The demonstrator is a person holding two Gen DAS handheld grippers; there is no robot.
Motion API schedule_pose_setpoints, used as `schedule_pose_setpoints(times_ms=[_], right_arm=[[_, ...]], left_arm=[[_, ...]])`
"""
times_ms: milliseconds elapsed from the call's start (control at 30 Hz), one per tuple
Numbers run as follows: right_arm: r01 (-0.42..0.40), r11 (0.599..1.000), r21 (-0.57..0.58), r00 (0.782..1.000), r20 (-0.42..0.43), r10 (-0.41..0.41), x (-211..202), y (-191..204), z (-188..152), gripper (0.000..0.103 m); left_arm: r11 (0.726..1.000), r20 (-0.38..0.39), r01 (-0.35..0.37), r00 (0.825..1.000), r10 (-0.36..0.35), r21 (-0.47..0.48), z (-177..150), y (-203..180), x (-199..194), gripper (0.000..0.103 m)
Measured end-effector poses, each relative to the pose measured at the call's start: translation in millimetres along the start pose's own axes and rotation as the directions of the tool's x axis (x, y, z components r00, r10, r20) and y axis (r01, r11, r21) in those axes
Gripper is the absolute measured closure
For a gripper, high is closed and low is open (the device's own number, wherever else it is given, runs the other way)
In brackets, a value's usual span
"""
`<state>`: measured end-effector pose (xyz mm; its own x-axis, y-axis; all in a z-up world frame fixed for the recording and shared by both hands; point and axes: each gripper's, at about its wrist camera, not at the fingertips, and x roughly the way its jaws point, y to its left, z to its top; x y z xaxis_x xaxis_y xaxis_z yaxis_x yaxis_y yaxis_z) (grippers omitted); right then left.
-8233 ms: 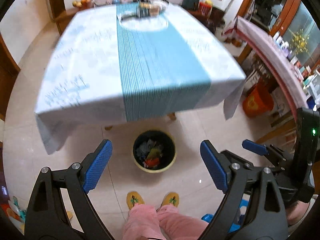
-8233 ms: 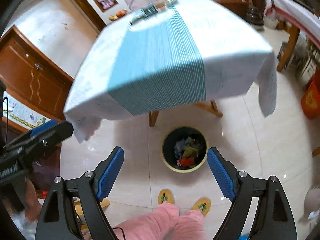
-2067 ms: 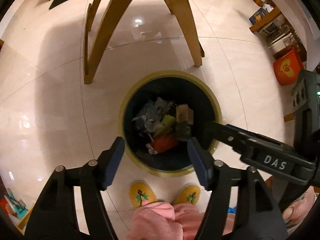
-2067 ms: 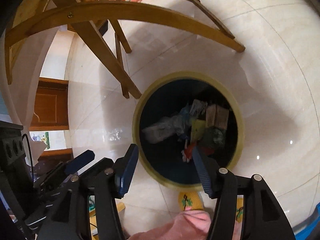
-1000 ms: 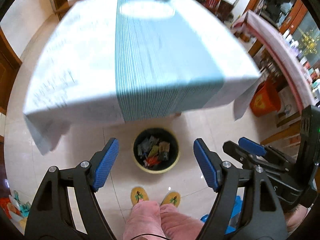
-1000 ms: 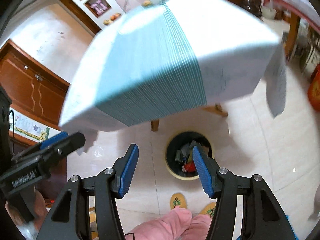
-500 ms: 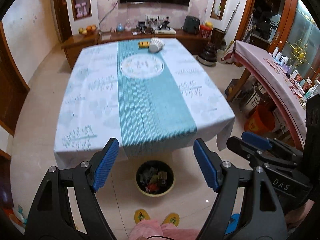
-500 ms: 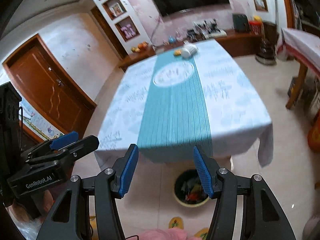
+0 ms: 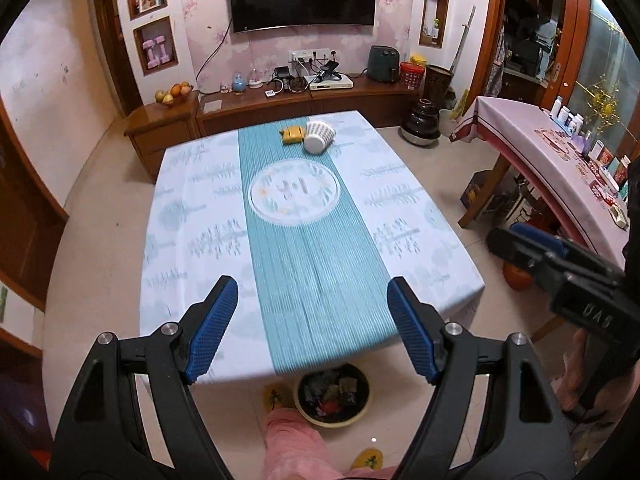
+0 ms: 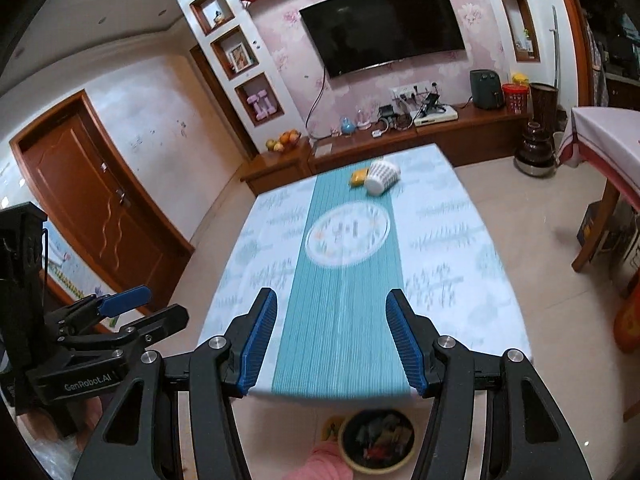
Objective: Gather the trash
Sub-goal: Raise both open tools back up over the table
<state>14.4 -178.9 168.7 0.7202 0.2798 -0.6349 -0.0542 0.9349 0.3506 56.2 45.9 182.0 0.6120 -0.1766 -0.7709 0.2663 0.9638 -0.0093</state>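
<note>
Warm, even indoor light fills both views, with no hard shadows. Fisheye distortion bows walls and door frames, and black vignetting closes the corners. Motion blur smears the tablecloth (image 9: 208,240) pattern and the trash bin (image 10: 376,446), most strongly in the right wrist view. A small glare spot marks the floor tile (image 9: 374,439).

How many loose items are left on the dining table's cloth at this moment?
2: a yellow packet and a white cup on its side, touching or nearly so, at the far end of the teal runner. Nothing else shows.
</note>
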Motion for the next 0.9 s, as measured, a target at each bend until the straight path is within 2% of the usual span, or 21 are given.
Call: schedule_pose_setpoints(times_ms=[100, 267, 433, 567, 733, 900], right_arm=[[0.024, 1.0, 0.003, 1.0, 0.019, -0.024, 23.6, -6.0, 39.5, 0.04], [0.078, 0.995, 0.06, 0.997, -0.005, -0.078, 84.0, -27.0, 98.7, 0.039], [0.114, 0.978, 0.176, 0.993, -0.051, -0.107, 167.1, -56.1, 161.2, 0.039], [0.14, 0.958, 0.248, 0.988, -0.1, -0.119, 249.0, -73.6, 208.0, 0.039], [0.157, 0.944, 0.291, 0.981, -0.155, -0.116, 342.6, -89.2, 248.9, 0.039], [0.177, 0.919, 0.353, 0.972, -0.212, -0.105, 446.4, -111.2, 279.1, 0.039]], left_arm=[[1.0, 0.005, 0.009, 1.0, -0.009, 0.011, 43.2, 17.3, 21.5, 0.028], [0.997, -0.027, 0.057, 0.998, -0.055, 0.047, 119.5, 49.3, 80.8, 0.028], [0.986, -0.077, 0.088, 0.994, -0.078, 0.142, 191.8, 73.6, 167.2, 0.028], [0.973, -0.147, 0.132, 0.984, -0.105, 0.188, 241.4, 90.2, 248.7, 0.028], [0.967, -0.211, 0.175, 0.968, -0.135, 0.186, 288.7, 113.5, 348.4, 0.028], [0.967, -0.268, 0.212, 0.949, -0.168, 0.142, 315.8, 135.4, 442.4, 0.029]])
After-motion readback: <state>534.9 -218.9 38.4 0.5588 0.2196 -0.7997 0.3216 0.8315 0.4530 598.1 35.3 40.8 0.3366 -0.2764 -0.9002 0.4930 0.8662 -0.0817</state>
